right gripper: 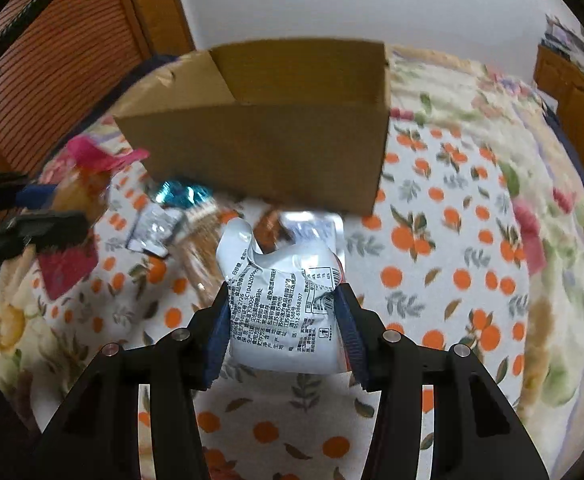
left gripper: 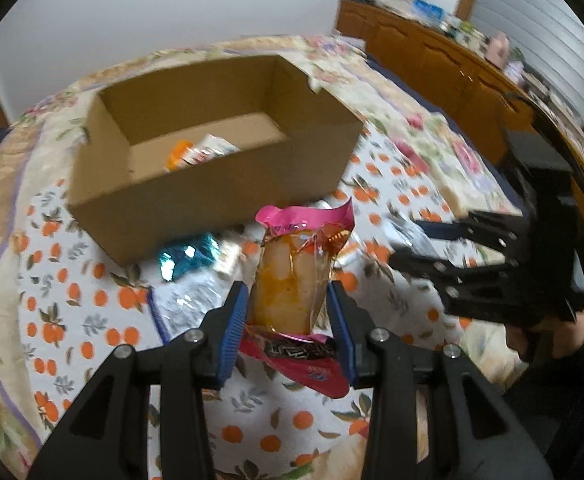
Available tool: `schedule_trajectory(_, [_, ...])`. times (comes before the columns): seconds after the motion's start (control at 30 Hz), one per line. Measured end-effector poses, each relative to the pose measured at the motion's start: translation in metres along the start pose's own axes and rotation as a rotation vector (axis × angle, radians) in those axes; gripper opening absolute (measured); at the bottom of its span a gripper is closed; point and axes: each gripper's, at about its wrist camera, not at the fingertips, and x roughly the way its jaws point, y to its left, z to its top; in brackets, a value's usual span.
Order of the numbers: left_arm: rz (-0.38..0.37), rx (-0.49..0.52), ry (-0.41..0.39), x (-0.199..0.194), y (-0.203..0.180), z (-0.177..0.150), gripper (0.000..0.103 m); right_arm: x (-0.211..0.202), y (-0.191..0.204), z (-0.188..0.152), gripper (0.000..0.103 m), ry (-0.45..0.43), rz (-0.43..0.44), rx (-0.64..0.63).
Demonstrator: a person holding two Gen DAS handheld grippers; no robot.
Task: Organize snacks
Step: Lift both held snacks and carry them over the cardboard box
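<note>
Left claw is clamped on a pink-topped pouch with yellowish cake inside, held upright off the quilt, and right claw has its pads pinching a white packet with the printed back facing me; both snacks are lifted, so I read this as the carry step, each hand loaded and heading for the box Box sits open just ahead of both claws, with an orange-and-white packet already lying on its floor. Loose snacks remain on the quilt against its near wall: a teal wrapper, a silver pack. Next, I reckon, I need to raise both loads over that near wall, go one at a time so the claws don't clash, then let go inside
</note>
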Motion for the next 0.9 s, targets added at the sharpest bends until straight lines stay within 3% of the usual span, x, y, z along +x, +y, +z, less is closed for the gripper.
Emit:
schedule_trajectory(0.5, [0.115,-0.072,-0.115,-0.034,0.041,0.052,0.038,-0.038,0.018,0.079,0.05,-0.113,0.029,-0.107])
schedule_trajectory(0.9, [0.161,-0.078,-0.153,-0.012,0.074,0.114,0.038,-0.007,0.015,0.159,0.051,-0.148,0.048,-0.133])
